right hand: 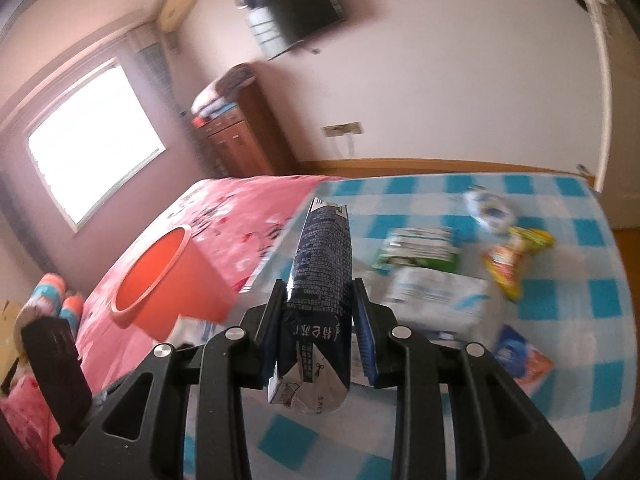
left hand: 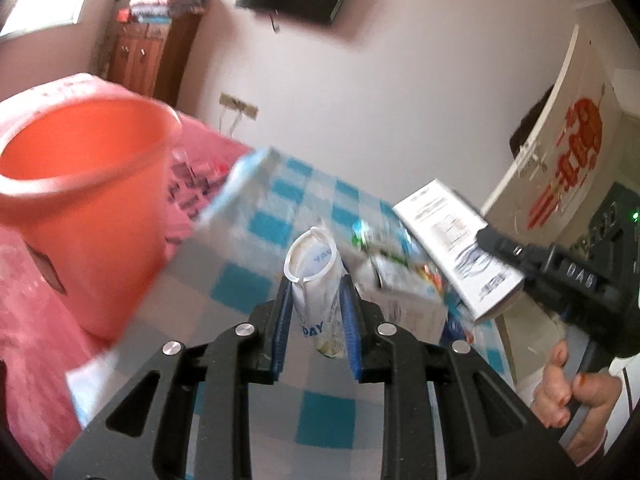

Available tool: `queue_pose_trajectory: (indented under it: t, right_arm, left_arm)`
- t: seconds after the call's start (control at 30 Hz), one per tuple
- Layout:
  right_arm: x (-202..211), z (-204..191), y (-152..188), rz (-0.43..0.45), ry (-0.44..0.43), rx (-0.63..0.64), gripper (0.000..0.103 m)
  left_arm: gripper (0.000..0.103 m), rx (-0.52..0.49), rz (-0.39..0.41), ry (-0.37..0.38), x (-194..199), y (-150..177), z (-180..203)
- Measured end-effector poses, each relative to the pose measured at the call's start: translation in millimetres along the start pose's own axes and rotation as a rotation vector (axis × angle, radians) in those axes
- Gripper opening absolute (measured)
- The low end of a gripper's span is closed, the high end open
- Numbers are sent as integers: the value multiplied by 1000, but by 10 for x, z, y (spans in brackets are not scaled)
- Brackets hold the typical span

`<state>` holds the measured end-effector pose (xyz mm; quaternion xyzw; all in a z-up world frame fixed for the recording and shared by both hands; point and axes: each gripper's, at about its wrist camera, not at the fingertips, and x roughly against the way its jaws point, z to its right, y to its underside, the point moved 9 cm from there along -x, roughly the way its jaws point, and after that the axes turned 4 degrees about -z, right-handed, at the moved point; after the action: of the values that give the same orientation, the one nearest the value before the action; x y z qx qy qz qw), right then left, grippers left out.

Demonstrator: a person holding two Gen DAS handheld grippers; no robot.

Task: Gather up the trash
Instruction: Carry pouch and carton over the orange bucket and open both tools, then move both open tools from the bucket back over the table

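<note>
My left gripper (left hand: pixel 316 304) is shut on a squashed white paper cup (left hand: pixel 314 280) with blue print, held above the blue-checked table (left hand: pixel 256 256). An orange bucket (left hand: pixel 80 200) stands close on the left, on the pink bed; it also shows in the right wrist view (right hand: pixel 160 280). My right gripper (right hand: pixel 320 312) is shut on a dark blue carton (right hand: pixel 320 280), which shows as a white printed box (left hand: pixel 456 244) in the left wrist view. More trash lies on the table: a green-and-white pack (right hand: pixel 420 248), a white pack (right hand: pixel 440 300), a yellow-red wrapper (right hand: pixel 516 256).
A pink bed (right hand: pixel 240 216) borders the table on the left. A crumpled white-blue item (right hand: pixel 488 208) and a blue-pink packet (right hand: pixel 520 360) also lie on the table. A wooden cabinet (right hand: pixel 240 132) and a wall television (right hand: pixel 308 8) are behind.
</note>
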<state>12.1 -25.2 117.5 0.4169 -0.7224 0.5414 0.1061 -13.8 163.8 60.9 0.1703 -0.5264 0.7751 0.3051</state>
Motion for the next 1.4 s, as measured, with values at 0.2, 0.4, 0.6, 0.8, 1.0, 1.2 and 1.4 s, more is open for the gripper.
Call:
queue_pose_trajectory:
  t: [0.2, 0.4, 0.6, 0.8, 1.0, 1.2, 1.4]
  right_arm:
    - [-320, -701, -248, -46, -151, 51, 34]
    - [-743, -1471, -487, -99, -286, 104, 34]
    - [-1181, -2024, -647, -132, -331, 170, 34]
    - [-1643, -2236, -511, -209, -322, 193, 34]
    - [-1752, -2118, -426, -228, -320, 136, 45]
    - [-1540, -1716, -450, -161, -185, 125, 88]
    - [-1302, -933, -307, -232, 105, 117, 94]
  left_arm:
    - [25, 2, 118, -87, 405, -497, -348]
    - [25, 10, 209, -240, 722, -910, -881]
    - [25, 50, 211, -354, 628, -1179, -1437]
    - [26, 72, 149, -401, 331, -1193, -1790]
    - [53, 76, 131, -456, 263, -1073, -1938]
    - [70, 22, 180, -535, 417, -1051, -1897]
    - [82, -125, 189, -605, 552, -1003, -1633]
